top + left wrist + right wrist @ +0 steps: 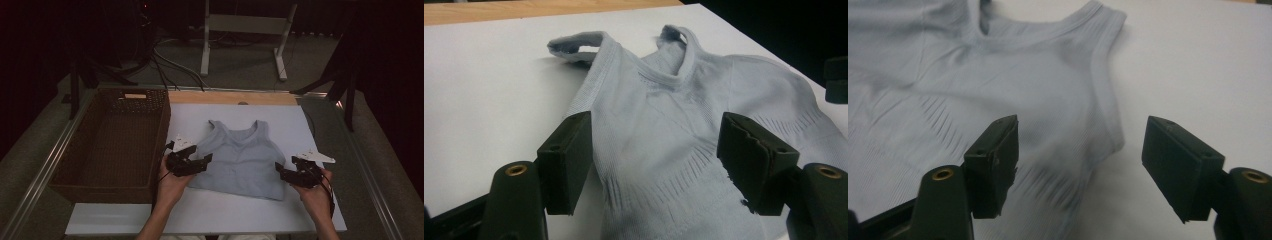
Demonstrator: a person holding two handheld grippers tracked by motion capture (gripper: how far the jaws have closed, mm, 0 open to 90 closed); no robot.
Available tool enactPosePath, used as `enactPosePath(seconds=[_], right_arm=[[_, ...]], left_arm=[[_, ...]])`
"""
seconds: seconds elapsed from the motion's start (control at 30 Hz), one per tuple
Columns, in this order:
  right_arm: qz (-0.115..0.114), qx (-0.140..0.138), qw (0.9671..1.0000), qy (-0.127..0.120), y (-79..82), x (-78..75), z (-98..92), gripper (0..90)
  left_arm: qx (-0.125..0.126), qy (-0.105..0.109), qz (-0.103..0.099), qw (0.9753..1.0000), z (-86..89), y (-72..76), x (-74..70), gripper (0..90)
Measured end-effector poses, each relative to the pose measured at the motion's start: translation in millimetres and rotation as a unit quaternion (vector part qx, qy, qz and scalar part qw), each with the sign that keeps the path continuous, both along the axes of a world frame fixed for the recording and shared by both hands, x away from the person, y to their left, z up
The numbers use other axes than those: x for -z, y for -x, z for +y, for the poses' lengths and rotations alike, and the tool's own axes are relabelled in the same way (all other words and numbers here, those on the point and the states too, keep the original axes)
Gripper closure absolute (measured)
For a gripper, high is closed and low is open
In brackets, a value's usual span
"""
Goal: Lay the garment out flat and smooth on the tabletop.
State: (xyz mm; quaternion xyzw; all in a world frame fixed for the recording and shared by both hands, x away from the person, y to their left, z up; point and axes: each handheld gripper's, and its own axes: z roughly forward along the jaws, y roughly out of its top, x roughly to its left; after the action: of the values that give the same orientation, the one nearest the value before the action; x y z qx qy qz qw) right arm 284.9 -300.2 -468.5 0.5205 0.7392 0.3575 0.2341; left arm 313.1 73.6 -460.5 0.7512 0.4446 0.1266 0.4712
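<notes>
A pale blue-grey sleeveless top [240, 157] lies flat on the white board [210, 212], neck and straps toward the far side. My left gripper [199, 164] hovers at its left edge, jaws open, the left side seam of the top [649, 150] between them. My right gripper [281, 173] is open at the right edge near the bottom corner; the top's side edge [1063, 130] lies between its jaws, with bare board under the right jaw.
A dark woven basket [112, 142] stands left of the board, close to my left hand. A wooden strip [232, 97] runs along the board's far edge. Beyond the table are a white stand's legs [242, 37] and cables on the floor.
</notes>
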Motion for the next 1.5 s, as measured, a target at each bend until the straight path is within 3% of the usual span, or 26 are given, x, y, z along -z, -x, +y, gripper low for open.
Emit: enactPosePath(seconds=[0.63, 1.07, 1.27, 1.5], right_arm=[[0.04, -0.009, 0.9991, 0.013, 18.1, 19.3, 3.7, 34.5], [0.069, -0.013, 0.9974, 0.013, 22.2, 28.1, -1.1, 38.8], [0.092, -0.023, 0.9954, 0.003, 20.2, 31.7, 0.7, 48.9], [0.112, -0.033, 0.9931, 0.006, 20.4, 34.2, 1.8, 73.7]], left_arm=[[-0.003, -0.045, 0.027, 0.9986, 2.9, 3.6, 25.8, 35.5], [-0.003, -0.056, 0.044, 0.9975, 0.5, 4.3, 37.1, 37.2], [0.003, -0.058, 0.054, 0.9969, -0.2, 5.6, 37.3, 56.3], [0.0, -0.065, 0.062, 0.996, 0.4, 5.2, 37.2, 80.9]])
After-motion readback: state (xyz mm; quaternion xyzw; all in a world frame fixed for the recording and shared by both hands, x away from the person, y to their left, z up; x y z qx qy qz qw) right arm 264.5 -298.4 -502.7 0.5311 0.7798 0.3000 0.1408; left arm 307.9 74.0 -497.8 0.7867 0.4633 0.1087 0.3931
